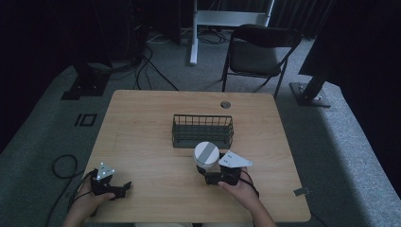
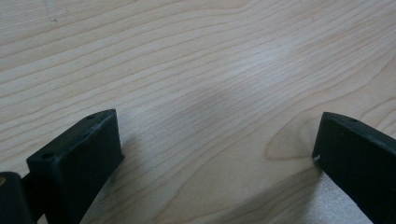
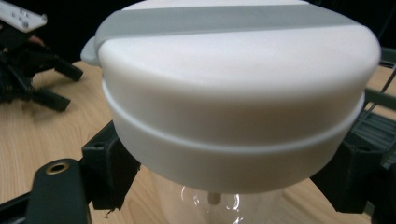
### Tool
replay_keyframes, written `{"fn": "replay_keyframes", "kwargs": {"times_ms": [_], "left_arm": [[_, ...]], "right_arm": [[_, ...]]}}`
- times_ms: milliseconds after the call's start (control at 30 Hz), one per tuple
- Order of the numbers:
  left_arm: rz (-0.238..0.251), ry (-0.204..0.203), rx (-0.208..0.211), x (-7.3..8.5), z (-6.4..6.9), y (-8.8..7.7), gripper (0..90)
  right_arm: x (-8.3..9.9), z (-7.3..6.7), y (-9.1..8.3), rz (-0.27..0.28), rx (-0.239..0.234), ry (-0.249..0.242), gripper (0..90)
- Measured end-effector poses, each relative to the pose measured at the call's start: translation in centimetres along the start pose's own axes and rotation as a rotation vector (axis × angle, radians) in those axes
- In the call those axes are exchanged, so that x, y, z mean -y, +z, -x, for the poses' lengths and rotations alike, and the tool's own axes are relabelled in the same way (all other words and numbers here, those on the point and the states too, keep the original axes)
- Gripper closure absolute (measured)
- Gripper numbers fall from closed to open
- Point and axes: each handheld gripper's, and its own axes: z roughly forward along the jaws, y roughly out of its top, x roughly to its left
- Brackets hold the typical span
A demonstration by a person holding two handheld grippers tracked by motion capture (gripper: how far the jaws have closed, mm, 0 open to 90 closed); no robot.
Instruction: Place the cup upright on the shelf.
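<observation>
— Starting with the biggest thing, what fills the room?

— Grey carpet all round, dark curtains at the back, a black folding chair (image 1: 257, 49) beyond the far edge, and loose cables on the floor to the left. In the middle stands the wooden table (image 1: 142, 132), pale with clear grain, with a round cable hole near its far edge.

— Any writing or brand to read?

— None that I can make out; the jar and the basket carry no legible label.

— What sits on the table?

— A dark wire basket (image 1: 202, 130) at the centre. Just in front of it is a clear jar with a white lid (image 1: 206, 153), a grey band running across the lid's top.

— Who holds the jar?

— The right gripper (image 1: 212, 171). In the right gripper view its black jaws press on either side of the jar just under the lid (image 3: 238, 93), so it is clamped on the jar.

— And the other one?

— The left gripper (image 1: 124, 187) rests at the near left corner, well apart from the jar. In the left gripper view its jaws stand wide apart over bare wood.
</observation>
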Motion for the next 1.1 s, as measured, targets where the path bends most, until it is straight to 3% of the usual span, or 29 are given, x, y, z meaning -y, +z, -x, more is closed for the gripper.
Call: {"fn": "replay_keyframes", "kwargs": {"times_ms": [167,533,633,767,800,1100], "left_arm": [[0.0,0.0,0.0,0.0,0.0,0.0,1.4],[0.001,0.001,-0.001,0.0,0.0,0.0,1.4],[0.001,-0.001,0.0,0.0,0.0,0.0,1.4],[0.0,0.001,0.0,0.0,0.0,0.0,1.4],[0.0,0.001,0.0,0.0,0.0,0.0,1.4],[0.001,0.0,0.0,0.0,0.0,0.0,1.4]], "right_arm": [[-1.3,0.2,-0.2,0.03,0.003,-0.004,18.4],[-4.7,1.3,-0.1,0.098,0.069,-0.011,18.4],[-6.0,1.7,0.0,0.118,0.126,-0.017,18.4],[-6.6,1.9,0.2,0.123,0.146,-0.018,18.4],[-7.4,2.3,0.5,0.131,0.182,-0.004,18.4],[-8.8,3.0,2.0,0.133,0.268,0.049,18.3]]}}
